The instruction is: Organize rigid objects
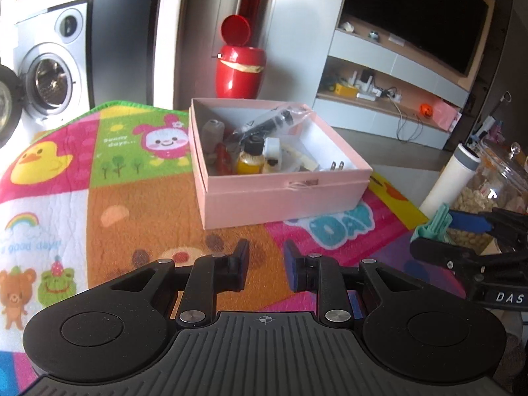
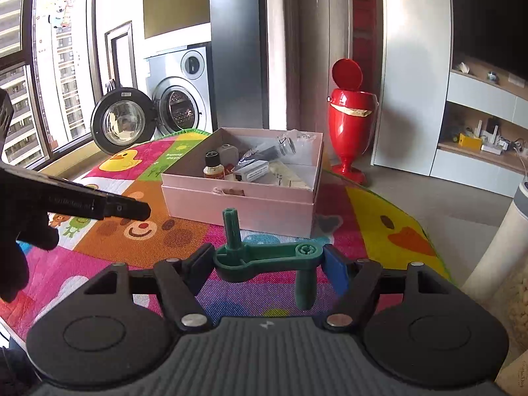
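Through my left wrist camera, my left gripper (image 1: 266,265) hovers over the colourful cartoon mat (image 1: 138,198) with its jaws only narrowly apart and nothing between them. Straight ahead sits the pink box (image 1: 283,194), open at the top and well beyond my fingertips. Inside it I see a small yellow bottle (image 1: 252,160) with a black cap, a white block (image 1: 273,148) beside it, a grey spool (image 1: 213,130) at the back left, a dark tube in a clear bag (image 1: 277,120) leaning across the far side, and a two-pronged plug (image 1: 337,166) near the front right corner. At the right edge my right gripper (image 1: 439,232) carries the green crank handle (image 1: 435,224).

Through my right wrist camera, my right gripper (image 2: 269,264) is closed on that green crank handle (image 2: 267,257), which spans crosswise between the pads, one peg pointing up and one down. The pink box (image 2: 241,203) lies just beyond it on the mat (image 2: 379,217), holding the yellow bottle (image 2: 213,165), a grey bottle (image 2: 227,153), a grey rectangular case (image 2: 252,171) and the bagged tube (image 2: 274,148). My left gripper (image 2: 132,209) reaches in from the left, short of the box.
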Action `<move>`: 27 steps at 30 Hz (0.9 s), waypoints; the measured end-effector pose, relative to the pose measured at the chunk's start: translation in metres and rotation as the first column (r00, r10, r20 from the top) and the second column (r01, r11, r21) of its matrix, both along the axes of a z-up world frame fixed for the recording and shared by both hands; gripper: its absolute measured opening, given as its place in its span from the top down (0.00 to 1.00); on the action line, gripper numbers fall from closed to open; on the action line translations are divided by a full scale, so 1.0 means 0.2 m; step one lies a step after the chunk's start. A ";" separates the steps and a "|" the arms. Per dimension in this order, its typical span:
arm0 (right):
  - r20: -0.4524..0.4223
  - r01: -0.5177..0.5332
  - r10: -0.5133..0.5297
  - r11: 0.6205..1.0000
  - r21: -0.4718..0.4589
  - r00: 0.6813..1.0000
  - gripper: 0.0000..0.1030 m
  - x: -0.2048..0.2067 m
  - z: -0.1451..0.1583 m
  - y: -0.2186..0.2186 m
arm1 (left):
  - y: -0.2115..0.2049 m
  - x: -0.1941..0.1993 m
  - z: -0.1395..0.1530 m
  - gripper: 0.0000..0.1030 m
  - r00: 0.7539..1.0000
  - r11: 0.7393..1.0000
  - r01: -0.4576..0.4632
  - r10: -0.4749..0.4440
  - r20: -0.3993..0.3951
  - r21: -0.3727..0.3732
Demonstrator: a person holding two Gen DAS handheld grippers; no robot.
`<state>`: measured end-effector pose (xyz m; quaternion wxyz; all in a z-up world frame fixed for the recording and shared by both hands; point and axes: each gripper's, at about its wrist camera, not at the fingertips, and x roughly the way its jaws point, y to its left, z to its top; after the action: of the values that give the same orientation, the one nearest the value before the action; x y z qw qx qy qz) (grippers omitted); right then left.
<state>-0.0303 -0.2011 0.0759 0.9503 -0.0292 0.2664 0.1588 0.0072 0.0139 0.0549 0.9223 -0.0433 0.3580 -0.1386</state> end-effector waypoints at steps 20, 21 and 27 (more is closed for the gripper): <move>-0.011 0.103 -0.103 0.994 -0.037 0.995 0.15 0.43 0.05 0.20 | 0.14 -0.01 -0.14 0.74 0.984 0.968 -0.176 0.166 0.071 0.178; -0.054 0.103 -0.104 0.994 -0.037 0.993 0.15 0.40 -0.04 0.19 | 0.15 0.00 -0.17 0.74 0.983 0.967 -0.183 0.175 0.059 0.178; -0.207 0.110 -0.114 0.993 -0.030 0.972 0.15 0.38 -0.31 0.20 | 0.11 0.01 -0.26 0.74 0.980 0.964 -0.192 0.176 0.096 0.186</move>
<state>0.0452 -0.1610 0.0133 0.9243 -0.0058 0.3670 0.1046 0.0086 0.0357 0.0026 0.9444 0.0193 0.3278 -0.0183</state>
